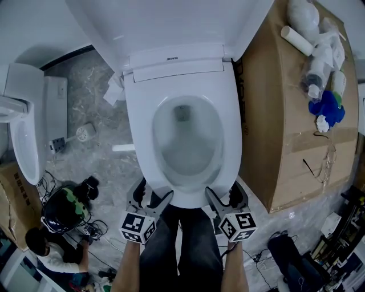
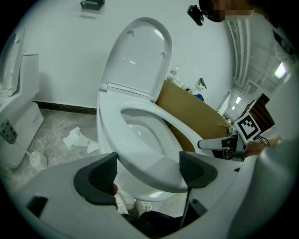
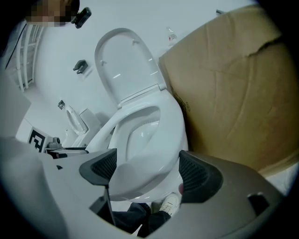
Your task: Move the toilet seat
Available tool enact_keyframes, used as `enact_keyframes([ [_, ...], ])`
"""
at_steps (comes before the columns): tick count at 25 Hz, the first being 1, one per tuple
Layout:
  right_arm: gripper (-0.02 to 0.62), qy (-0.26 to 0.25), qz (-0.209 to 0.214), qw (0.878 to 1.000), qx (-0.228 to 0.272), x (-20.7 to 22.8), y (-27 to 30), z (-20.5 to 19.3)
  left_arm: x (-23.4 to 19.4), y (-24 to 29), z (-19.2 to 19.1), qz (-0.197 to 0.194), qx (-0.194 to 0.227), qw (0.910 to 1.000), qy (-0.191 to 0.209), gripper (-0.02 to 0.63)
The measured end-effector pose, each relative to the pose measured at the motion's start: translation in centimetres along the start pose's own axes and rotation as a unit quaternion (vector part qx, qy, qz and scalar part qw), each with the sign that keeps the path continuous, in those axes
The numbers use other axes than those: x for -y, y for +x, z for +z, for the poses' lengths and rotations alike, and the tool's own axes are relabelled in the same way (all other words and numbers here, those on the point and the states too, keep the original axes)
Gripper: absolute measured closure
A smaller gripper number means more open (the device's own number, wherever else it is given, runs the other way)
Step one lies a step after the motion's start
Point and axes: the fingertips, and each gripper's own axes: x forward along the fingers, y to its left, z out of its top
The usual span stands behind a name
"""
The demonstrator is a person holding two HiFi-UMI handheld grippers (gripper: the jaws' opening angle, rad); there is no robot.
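Left tongs (image 1: 153, 197) and right tongs (image 1: 224, 195), jaws apart, astride toilet seat (image 1: 138, 117) over bowl (image 1: 185, 153).

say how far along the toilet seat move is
Done: the lid stands raised. In hand: the left gripper and right gripper are at the front edge of the seat, jaws apart around it. To do: the seat lies on the bowl, so gripping and moving it remain.

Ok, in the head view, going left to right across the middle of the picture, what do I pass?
Second white toilet at the left edge → toilet seat → cardboard box → blue bundle lying on the box.
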Motion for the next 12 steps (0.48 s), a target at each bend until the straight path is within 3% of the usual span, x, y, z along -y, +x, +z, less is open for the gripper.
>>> enact_keyframes([
  [12,0.184,0.012,0.011,0.999,0.044,-2.2,-3.2,4.2,1.6,-3.1,4.5,0.001,0.047,0.9988,-0.014,0.196],
])
